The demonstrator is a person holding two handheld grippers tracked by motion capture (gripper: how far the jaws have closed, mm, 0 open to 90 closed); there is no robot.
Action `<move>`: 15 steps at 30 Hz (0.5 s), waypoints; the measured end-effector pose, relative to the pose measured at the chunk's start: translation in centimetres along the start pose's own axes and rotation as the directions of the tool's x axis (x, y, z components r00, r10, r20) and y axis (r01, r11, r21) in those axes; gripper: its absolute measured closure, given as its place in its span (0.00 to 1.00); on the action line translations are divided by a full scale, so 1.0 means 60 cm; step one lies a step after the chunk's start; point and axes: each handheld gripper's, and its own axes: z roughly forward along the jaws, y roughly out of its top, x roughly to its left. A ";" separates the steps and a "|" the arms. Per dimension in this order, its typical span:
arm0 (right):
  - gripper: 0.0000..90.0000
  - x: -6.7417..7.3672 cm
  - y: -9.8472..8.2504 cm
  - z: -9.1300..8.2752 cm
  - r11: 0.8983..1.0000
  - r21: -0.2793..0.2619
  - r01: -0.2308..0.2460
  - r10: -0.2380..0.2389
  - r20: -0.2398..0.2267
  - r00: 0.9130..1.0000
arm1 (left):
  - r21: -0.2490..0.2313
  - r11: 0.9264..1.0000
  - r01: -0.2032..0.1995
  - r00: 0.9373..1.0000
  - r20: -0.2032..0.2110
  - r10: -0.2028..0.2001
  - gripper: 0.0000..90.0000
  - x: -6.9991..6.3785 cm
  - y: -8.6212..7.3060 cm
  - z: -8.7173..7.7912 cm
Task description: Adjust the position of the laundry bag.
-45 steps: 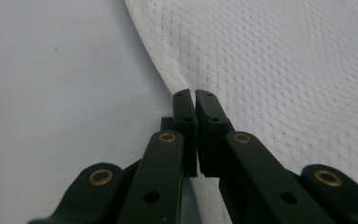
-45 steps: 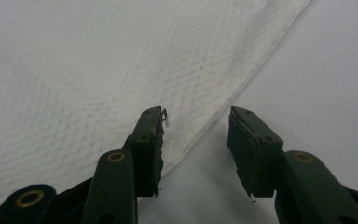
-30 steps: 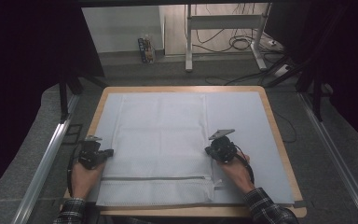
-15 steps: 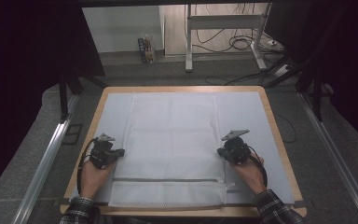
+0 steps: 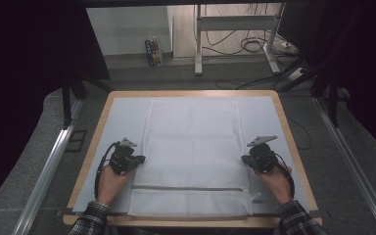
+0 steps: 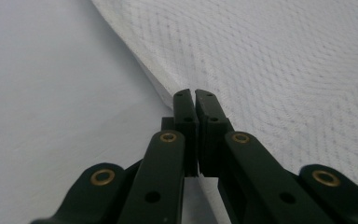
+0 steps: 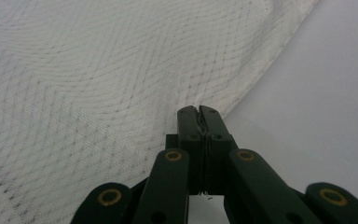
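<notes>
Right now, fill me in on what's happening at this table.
A person holds a two-jaw gripper in each hand over a white mesh cloth bag spread flat on a wooden table with a pale cover. The left gripper sits at the bag's left edge, the right gripper at its right edge. In both gripper views the jaws are closed at the mesh edge, apparently pinching it. The bag's zipped end lies nearest the person.

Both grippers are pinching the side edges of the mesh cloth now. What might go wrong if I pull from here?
1. The left gripper and right gripper each hold only a thin bit of the white mesh cloth at its edge, so it may slip out.
2. Uneven pulling could skew or wrinkle it.
3. The grey zipper strip near the front could bunch or fold.
</notes>
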 end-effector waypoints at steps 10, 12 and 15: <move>0.92 -0.007 -0.005 -0.001 1.000 -0.005 0.028 -0.028 0.015 0.999 | -0.014 0.999 -0.036 0.998 -0.046 0.035 0.92 -0.011 0.000 0.000; 0.84 -0.005 -0.005 -0.002 0.999 -0.020 0.032 -0.031 0.012 0.999 | -0.022 0.999 -0.042 0.997 -0.063 0.041 0.83 -0.011 -0.001 -0.002; 0.70 -0.003 -0.005 -0.004 0.999 -0.038 0.027 -0.027 -0.004 1.000 | -0.033 0.998 -0.057 0.995 -0.082 0.054 0.69 -0.015 -0.003 -0.006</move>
